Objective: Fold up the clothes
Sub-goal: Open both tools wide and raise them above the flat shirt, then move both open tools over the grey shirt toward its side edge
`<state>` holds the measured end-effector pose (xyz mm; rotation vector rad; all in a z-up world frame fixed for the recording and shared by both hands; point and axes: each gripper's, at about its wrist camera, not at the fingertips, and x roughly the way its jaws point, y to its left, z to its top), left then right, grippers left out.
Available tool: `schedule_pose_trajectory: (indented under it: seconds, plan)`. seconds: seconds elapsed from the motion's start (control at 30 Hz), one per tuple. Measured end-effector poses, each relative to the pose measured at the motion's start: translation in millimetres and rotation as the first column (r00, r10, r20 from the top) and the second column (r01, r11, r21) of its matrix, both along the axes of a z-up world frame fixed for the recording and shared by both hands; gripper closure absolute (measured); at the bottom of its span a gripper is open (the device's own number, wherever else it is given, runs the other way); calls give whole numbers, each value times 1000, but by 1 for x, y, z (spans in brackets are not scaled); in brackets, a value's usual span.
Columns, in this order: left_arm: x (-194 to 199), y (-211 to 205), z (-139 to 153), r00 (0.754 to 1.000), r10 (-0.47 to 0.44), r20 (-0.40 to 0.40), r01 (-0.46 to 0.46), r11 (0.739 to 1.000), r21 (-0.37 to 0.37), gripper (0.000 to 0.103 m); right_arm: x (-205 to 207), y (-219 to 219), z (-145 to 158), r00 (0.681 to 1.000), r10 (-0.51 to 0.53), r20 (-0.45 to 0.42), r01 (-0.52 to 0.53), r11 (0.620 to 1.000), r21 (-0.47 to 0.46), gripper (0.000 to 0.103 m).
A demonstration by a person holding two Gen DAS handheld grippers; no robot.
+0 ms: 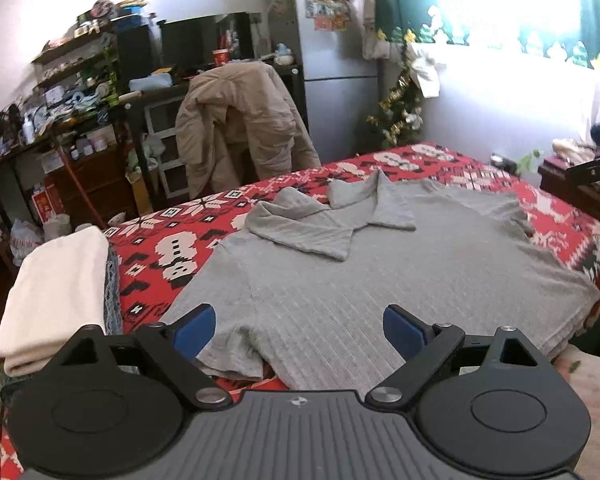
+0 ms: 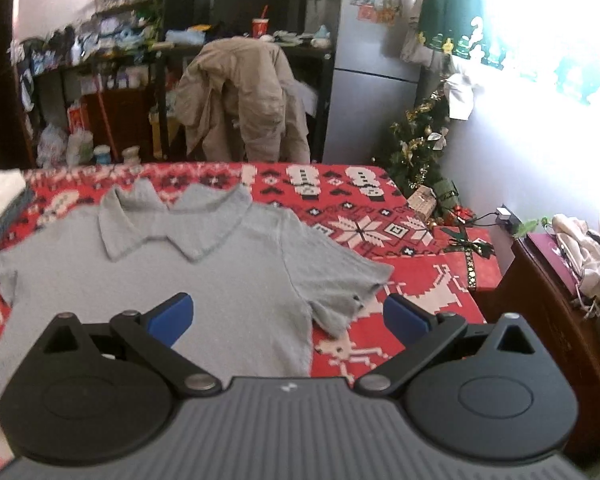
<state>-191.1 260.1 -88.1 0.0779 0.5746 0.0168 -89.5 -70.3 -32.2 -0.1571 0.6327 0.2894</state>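
Observation:
A grey short-sleeved polo shirt (image 1: 380, 264) lies spread flat, collar away from me, on a red patterned bedspread (image 1: 172, 248). It also shows in the right wrist view (image 2: 204, 280). My left gripper (image 1: 298, 326) is open and empty, hovering over the shirt's left sleeve and lower body. My right gripper (image 2: 288, 320) is open and empty, hovering over the shirt's right sleeve (image 2: 336, 284) near its hem.
A folded white garment (image 1: 56, 300) sits on the bed's left edge. A chair draped with a beige jacket (image 1: 240, 124) stands beyond the bed, with cluttered shelves (image 1: 72, 80) and a fridge (image 1: 332, 52) behind. A wooden side table (image 2: 552, 288) stands to the right.

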Motion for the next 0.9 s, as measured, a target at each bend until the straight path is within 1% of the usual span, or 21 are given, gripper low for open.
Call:
schedule_pose_trajectory:
  seconds: [0.1, 0.2, 0.27, 0.33, 0.4, 0.43, 0.47, 0.53, 0.57, 0.63, 0.73, 0.8, 0.83, 0.87, 0.9]
  plan:
    - [-4, 11, 1, 999, 41, 4, -41, 998, -44, 18, 0, 6, 9, 1000, -10, 8, 9, 999, 41, 1]
    - [-3, 23, 1, 997, 79, -25, -81, 993, -90, 25, 0, 10, 17, 1000, 0, 15, -1, 997, 72, 1]
    - [-2, 28, -1, 994, 103, -45, -107, 988, -116, 35, 1, 12, 18, 1000, 12, 16, -13, 997, 70, 1]
    - [-2, 32, -3, 991, 122, -63, -129, 983, -133, 38, 2, 14, 17, 1000, 22, 12, -23, 998, 65, 1]
    - [-2, 31, -8, 989, 128, -76, -137, 982, -133, 41, 4, 12, 14, 999, 44, 5, -44, 997, 69, 1]
    - [-3, 31, -11, 988, 131, -83, -141, 981, -132, 49, 5, 11, 11, 998, 58, 0, -58, 996, 73, 1]
    - [-3, 31, -13, 987, 134, -90, -145, 981, -132, 61, 6, 10, 8, 997, 72, -5, -71, 994, 77, 1]
    - [-4, 30, -18, 985, 141, -104, -154, 979, -131, 76, 7, 4, -1, 995, 101, -6, -100, 991, 89, 1]
    - [-5, 30, -20, 983, 144, -112, -159, 978, -133, 79, 6, 0, -7, 995, 101, -14, -99, 991, 87, 1]
    - [-9, 33, -23, 980, 152, -127, -169, 975, -143, 79, 3, -8, -18, 995, 100, -30, -98, 992, 83, 1]
    - [-23, 36, -23, 978, 173, -118, -189, 972, -140, 78, 0, -20, -34, 994, 99, -53, -95, 993, 77, 3]
    - [-34, 35, -26, 978, 174, -116, -189, 973, -134, 81, -2, -28, -45, 993, 98, -69, -93, 993, 73, 12]
    - [-40, 34, -27, 978, 169, -119, -185, 974, -131, 86, -3, -32, -50, 992, 98, -76, -92, 993, 71, 14]
    - [-47, 32, -29, 979, 165, -121, -180, 975, -127, 87, -4, -36, -56, 992, 97, -84, -92, 993, 69, 17]
    - [-52, 32, -30, 979, 163, -126, -178, 976, -127, 87, -5, -40, -61, 991, 97, -92, -91, 994, 67, 22]
